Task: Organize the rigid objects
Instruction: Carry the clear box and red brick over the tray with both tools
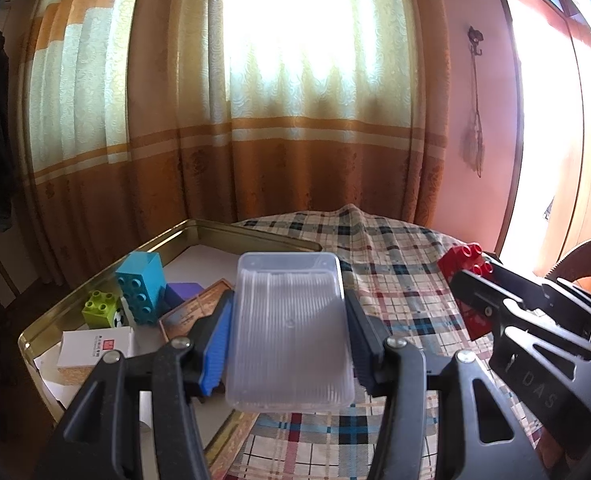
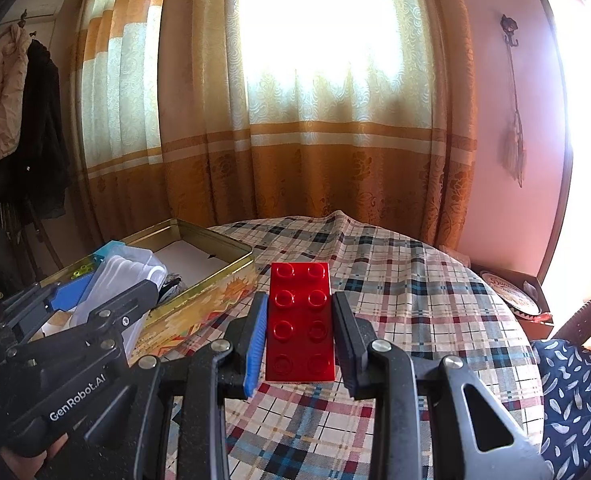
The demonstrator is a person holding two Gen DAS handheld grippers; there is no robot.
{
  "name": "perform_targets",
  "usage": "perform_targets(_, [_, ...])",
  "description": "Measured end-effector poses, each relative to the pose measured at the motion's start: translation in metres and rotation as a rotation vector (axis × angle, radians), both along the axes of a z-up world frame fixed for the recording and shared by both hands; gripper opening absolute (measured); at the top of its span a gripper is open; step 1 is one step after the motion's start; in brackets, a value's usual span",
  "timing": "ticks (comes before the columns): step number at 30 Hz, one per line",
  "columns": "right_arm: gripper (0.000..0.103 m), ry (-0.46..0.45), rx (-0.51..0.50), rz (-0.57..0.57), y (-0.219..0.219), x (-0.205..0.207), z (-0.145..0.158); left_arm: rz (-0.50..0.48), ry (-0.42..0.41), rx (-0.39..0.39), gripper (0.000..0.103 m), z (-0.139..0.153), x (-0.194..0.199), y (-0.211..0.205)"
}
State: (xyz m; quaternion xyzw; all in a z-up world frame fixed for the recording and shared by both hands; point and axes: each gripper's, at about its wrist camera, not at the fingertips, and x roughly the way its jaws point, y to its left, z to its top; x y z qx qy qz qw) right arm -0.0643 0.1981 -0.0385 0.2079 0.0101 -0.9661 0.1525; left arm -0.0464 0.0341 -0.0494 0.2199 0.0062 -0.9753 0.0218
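Left tongs (image 1: 289,334): pinching a clear plastic lid (image 1: 289,328) by its two long sides, held above the boundary between tin and cloth. Right tongs (image 2: 300,334): clamped on a red brick (image 2: 300,320), studs up, gripped along its long sides and held over the cloth.

Surface (image 2: 415,300): covered with a plaid cloth, rumpled into a ridge at the far edge. A gold tin (image 1: 95,280) sits on its left part, open at the top. Inside the tin: a blue brick (image 1: 141,284) standing upright, a green brick (image 1: 101,308) just beside it, a purple block (image 1: 183,292) behind, a white box (image 1: 95,350) near the front wall, and a flat brown item partly hidden by the lid.

Room: orange and cream curtains (image 2: 315,140) hang across a bright window behind the surface. Coats (image 2: 15,112) hang at far left. A tassel (image 2: 513,148) hangs from a hook on the pink wall at right. A patterned dark fabric shows at lower right in the right wrist view.
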Motion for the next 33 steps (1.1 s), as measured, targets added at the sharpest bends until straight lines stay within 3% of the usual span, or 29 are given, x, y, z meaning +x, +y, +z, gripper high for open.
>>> perform_targets(33, [0.034, 0.044, -0.007, 0.059, -0.024, 0.018, 0.002, 0.049, 0.063, -0.005, 0.052, 0.002, 0.016, -0.019])
